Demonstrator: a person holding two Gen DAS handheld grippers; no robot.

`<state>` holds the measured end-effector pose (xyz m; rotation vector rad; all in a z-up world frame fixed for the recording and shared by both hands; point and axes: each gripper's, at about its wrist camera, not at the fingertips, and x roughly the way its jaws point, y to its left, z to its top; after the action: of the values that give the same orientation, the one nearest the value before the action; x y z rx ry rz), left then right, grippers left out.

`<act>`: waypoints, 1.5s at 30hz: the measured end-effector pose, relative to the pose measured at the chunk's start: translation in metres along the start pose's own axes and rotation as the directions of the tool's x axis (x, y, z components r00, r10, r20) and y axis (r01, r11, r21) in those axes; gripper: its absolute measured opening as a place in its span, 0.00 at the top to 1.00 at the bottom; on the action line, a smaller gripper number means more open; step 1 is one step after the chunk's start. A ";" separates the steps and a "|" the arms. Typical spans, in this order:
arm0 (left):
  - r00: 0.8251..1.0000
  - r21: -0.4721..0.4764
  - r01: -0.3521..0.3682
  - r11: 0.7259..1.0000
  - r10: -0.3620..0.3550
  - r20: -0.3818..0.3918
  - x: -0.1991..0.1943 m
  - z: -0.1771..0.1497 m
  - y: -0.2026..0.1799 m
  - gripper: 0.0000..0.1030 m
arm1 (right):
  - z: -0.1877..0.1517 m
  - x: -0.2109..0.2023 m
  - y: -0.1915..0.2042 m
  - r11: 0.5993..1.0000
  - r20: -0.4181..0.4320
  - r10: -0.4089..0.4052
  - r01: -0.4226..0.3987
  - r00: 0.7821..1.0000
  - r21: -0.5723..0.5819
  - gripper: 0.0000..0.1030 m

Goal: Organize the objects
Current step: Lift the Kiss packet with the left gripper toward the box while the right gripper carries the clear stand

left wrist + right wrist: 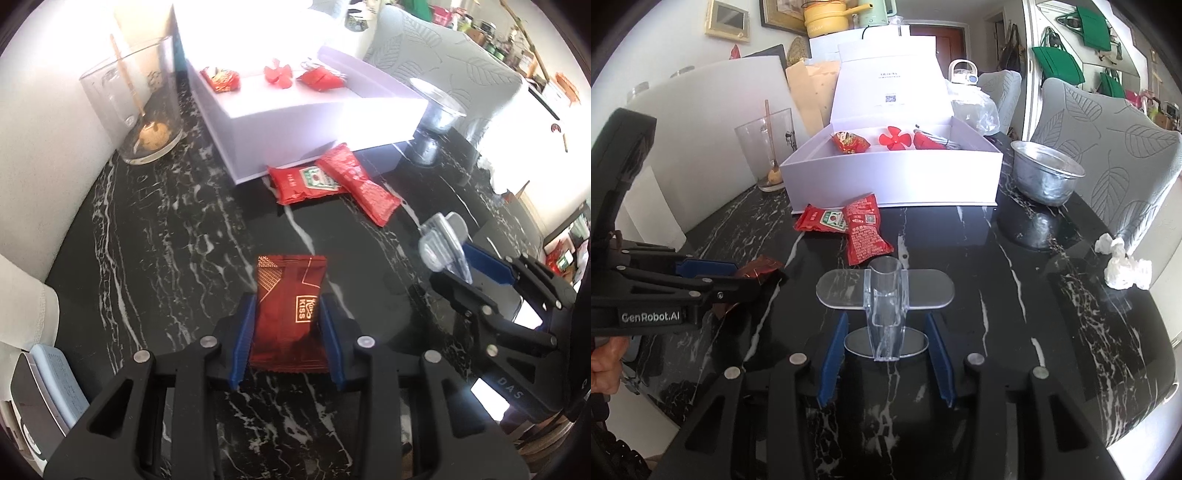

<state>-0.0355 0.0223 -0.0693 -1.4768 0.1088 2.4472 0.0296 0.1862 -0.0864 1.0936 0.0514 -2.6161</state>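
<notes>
My left gripper (288, 299) is shut on a dark red "Kiss" snack packet (291, 306), with its blue pads pressing both long sides just over the black marble table (166, 240). In the right wrist view the same gripper (738, 275) comes in from the left with the packet (764, 267) sticking out of its tips. My right gripper (886, 317) is shut on a clear plastic stand (886, 295) made of a tube and flat oval plates. The left wrist view shows the stand (441, 240) at the right gripper's (456, 258) tips.
An open white box (894, 177) at the back holds a red packet (849, 142), a red fan (892, 138) and another red item. Two ketchup sachets (822, 219) (866, 229) lie before it. A glass vase (764, 147), metal bowl (1047, 177), crumpled tissue (1124, 266) and chair (1108, 147) surround.
</notes>
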 end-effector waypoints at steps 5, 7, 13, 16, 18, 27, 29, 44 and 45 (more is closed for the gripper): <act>1.000 -0.032 0.022 0.999 -0.022 -0.003 -0.005 0.001 0.006 0.68 | 0.003 -0.006 -0.001 1.000 0.010 0.006 -0.006 1.000 0.003 0.58; 1.000 -0.030 0.025 0.999 -0.025 0.000 -0.008 0.002 0.006 0.68 | 0.004 -0.008 0.000 1.000 0.014 0.009 -0.009 1.000 0.001 0.58; 1.000 -0.013 0.021 1.000 -0.021 0.016 -0.017 0.007 0.000 0.68 | 0.010 -0.012 0.001 1.000 0.022 0.016 -0.016 1.000 0.010 0.58; 0.999 -0.010 0.022 1.000 -0.021 0.025 -0.022 0.010 -0.002 0.68 | 0.014 -0.017 0.002 1.000 0.029 0.026 -0.026 0.999 0.006 0.58; 0.999 -0.009 0.024 1.000 -0.023 0.032 -0.025 0.013 -0.002 0.68 | 0.018 -0.020 0.004 1.000 0.036 0.030 -0.030 0.999 -0.001 0.57; 0.994 0.012 0.017 1.000 -0.018 0.104 -0.052 0.030 -0.005 0.68 | 0.044 -0.041 0.014 0.997 0.094 0.065 -0.060 0.993 -0.058 0.58; 0.992 0.017 0.013 1.000 -0.015 0.123 -0.059 0.035 -0.007 0.68 | 0.050 -0.046 0.016 0.996 0.105 0.070 -0.063 0.992 -0.068 0.57; 0.982 0.066 -0.003 0.998 -0.009 0.188 -0.081 0.068 -0.023 0.68 | 0.081 -0.059 0.007 0.993 0.126 0.037 -0.022 0.991 -0.119 0.57; 0.981 0.079 0.001 0.997 -0.016 0.191 -0.082 0.071 -0.025 0.68 | 0.083 -0.059 0.006 0.992 0.128 0.034 -0.018 0.991 -0.126 0.57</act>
<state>-0.0531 0.0445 0.0385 -1.2002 0.1561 2.5324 0.0136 0.1842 0.0143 0.8749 0.1680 -2.6150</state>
